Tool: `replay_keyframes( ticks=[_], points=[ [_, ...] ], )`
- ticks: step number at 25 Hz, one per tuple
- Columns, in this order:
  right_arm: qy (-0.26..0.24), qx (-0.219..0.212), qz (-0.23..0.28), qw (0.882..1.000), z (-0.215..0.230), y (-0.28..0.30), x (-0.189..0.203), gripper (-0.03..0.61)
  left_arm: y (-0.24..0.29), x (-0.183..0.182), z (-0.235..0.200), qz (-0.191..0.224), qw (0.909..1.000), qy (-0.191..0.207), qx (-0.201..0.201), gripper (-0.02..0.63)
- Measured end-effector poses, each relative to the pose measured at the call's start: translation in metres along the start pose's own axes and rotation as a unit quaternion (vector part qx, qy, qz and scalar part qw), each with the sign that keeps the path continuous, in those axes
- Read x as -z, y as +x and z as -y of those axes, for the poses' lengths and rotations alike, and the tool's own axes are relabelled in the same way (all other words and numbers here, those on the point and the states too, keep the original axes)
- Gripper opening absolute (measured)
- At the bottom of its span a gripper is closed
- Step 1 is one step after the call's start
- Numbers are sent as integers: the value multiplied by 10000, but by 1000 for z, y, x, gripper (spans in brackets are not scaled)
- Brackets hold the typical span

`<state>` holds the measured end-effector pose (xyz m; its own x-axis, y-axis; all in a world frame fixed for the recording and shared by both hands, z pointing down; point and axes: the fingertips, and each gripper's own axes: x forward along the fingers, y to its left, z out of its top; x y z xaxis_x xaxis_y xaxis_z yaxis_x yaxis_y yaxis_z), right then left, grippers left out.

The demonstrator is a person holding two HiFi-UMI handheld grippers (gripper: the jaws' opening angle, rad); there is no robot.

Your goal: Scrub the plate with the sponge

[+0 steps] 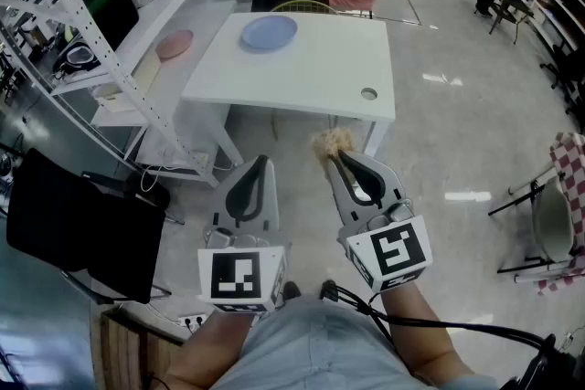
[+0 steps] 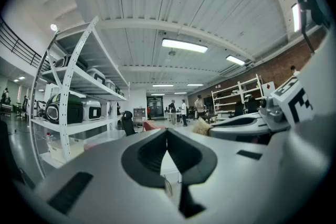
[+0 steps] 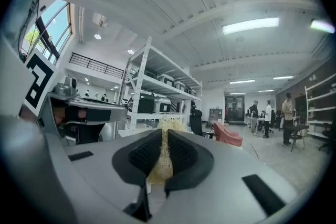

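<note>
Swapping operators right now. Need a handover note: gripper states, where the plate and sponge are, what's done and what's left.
Left gripper: jaws together, nothing between them.
Right gripper: shut on the sponge, a frayed yellowish one sticking out past the tips.
Plate: blue, lying flat near the far edge of the white table, nothing on it.
Both grippers are held over the floor, short of the table's near edge.
Done: sponge is gripped.
Left: step up to the table, bring the sponge onto the plate, and scrub. No contact yet.

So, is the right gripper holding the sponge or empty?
Holding it: the right gripper is shut on the yellowish sponge, pinched between its jaws.
</note>
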<state>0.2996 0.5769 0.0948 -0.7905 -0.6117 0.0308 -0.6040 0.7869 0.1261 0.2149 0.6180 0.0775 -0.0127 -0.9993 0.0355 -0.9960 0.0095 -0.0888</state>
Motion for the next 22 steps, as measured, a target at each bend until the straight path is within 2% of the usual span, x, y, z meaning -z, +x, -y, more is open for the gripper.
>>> replay_keyframes(
  ticks=[13, 17, 22],
  points=[
    [121, -98, 137, 9998, 33, -4, 5, 41, 22, 2, 25, -7, 10000, 17, -83, 14],
    [194, -151, 192, 9995, 43, -6, 8, 41, 25, 11, 31, -131, 9997, 38, -179, 14],
    [301, -333, 74, 9990, 40, 11, 19, 41, 33, 25, 17, -286, 9990, 196, -295, 14]
  ],
)
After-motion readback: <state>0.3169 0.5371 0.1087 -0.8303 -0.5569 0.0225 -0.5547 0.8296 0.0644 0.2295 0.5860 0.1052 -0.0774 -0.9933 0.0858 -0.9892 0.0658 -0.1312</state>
